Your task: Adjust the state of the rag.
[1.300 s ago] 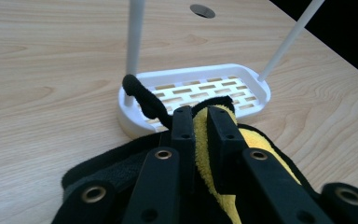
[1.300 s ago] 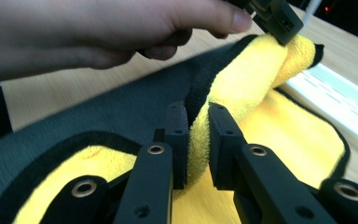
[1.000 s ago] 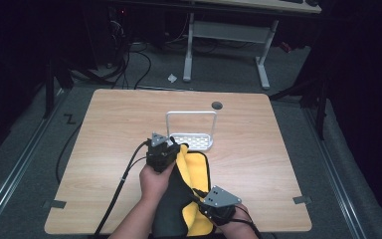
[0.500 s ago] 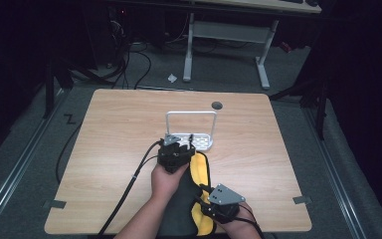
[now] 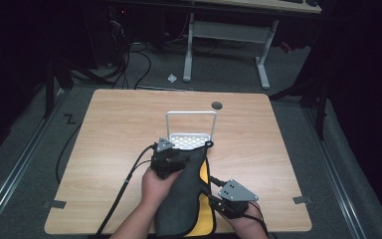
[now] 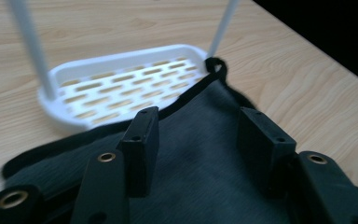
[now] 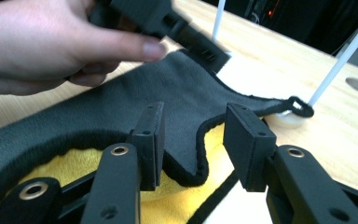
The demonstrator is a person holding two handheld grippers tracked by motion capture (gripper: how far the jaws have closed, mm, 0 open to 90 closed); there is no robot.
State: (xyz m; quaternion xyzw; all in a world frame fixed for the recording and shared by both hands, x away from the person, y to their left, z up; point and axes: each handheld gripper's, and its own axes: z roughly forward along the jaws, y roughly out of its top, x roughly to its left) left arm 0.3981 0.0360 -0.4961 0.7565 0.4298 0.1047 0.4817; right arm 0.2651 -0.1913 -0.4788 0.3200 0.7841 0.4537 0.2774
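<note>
Dark cloth (image 5: pixel 181 199) over white rack's (image 5: pixel 191 141) near edge, bottom cropped.

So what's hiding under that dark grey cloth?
A yellow layer peeks out beneath the dark grey cloth along its edge. The cloth's far end also lies over the white rack's near rim. Anything else underneath is covered.

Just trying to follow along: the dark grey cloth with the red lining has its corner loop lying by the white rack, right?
Not quite: the lining is yellow, not red, as the right gripper view shows. The dark grey cloth does have its corner loop by the white rack.
</note>
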